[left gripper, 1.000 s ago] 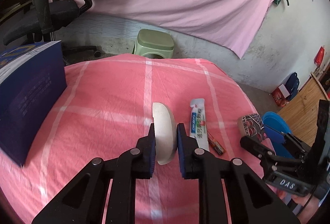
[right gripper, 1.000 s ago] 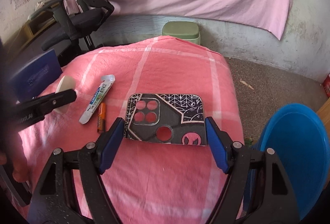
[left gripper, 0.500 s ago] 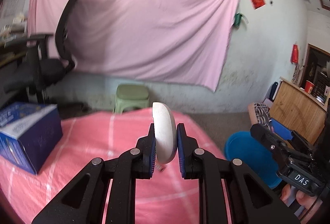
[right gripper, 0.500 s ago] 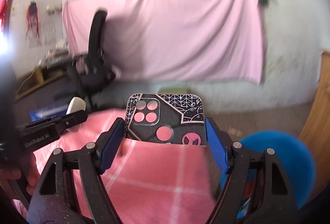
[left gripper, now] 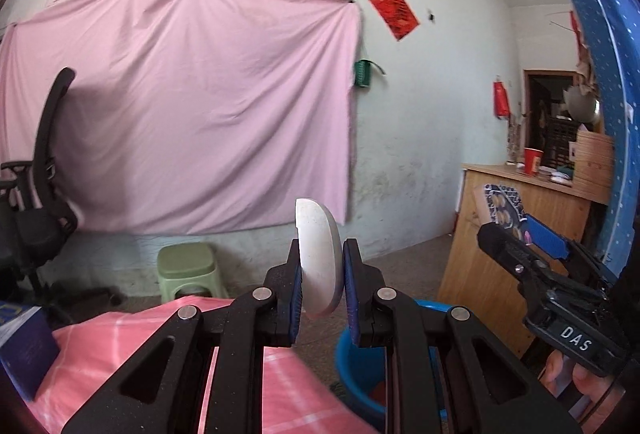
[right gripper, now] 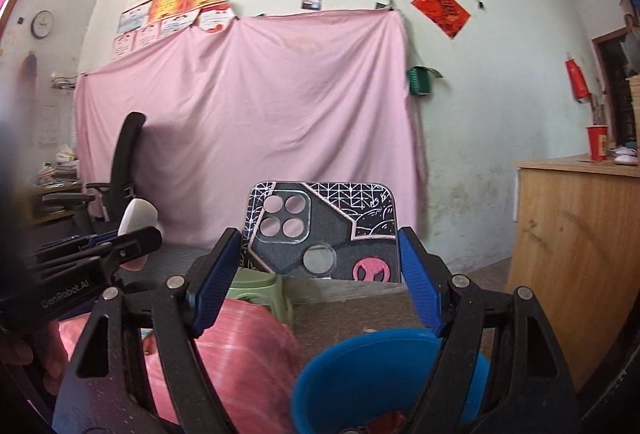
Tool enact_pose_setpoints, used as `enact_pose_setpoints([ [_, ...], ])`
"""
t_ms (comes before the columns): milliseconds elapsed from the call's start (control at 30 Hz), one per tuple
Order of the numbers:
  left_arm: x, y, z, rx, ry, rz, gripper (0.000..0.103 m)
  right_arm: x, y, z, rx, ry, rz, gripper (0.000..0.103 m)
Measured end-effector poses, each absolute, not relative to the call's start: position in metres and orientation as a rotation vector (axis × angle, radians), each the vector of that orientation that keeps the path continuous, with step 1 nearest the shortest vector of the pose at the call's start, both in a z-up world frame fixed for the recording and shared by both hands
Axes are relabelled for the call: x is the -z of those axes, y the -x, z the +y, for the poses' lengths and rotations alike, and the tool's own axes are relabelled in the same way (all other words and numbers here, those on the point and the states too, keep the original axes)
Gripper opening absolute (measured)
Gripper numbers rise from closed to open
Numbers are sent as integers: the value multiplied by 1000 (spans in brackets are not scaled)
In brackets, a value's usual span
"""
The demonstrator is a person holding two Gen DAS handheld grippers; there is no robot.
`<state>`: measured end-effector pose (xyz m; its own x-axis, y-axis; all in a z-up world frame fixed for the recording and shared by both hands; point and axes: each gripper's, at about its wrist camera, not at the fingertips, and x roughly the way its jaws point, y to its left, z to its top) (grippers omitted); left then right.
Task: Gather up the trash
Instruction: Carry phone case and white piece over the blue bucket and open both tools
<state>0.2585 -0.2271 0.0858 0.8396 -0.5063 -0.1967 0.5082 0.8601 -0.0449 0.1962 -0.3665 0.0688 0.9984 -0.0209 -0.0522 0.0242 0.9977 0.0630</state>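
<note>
Left gripper (left gripper: 322, 288) clamped on white disc (left gripper: 320, 260), edge upward; right gripper (right gripper: 320, 274) clamped across phone case (right gripper: 324, 230). Both lifted beyond worktop (left gripper: 132, 330) edge, above blue bin (right gripper: 360, 374), probably for dropping.

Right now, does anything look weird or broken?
Nothing looks broken or spilled. One oddity: the right hand-held gripper holds a phone case that looks intact, headed for trash. The left hand-held gripper holds a white disc.

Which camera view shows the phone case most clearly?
The right wrist view: the phone case faces the camera between the right gripper fingers, its pattern visible. The left wrist view shows it only small and edge-on.
</note>
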Motion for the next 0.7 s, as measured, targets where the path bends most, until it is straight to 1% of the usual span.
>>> enact_pose_setpoints([
  [233, -73, -271, -288, 611, -53, 262, 15, -51, -194, -409, 105, -76, 110, 97],
  [700, -25, -311, -349, 695, -43, 512, 15, 2, -214, -466, 164, -145, 307, 97],
])
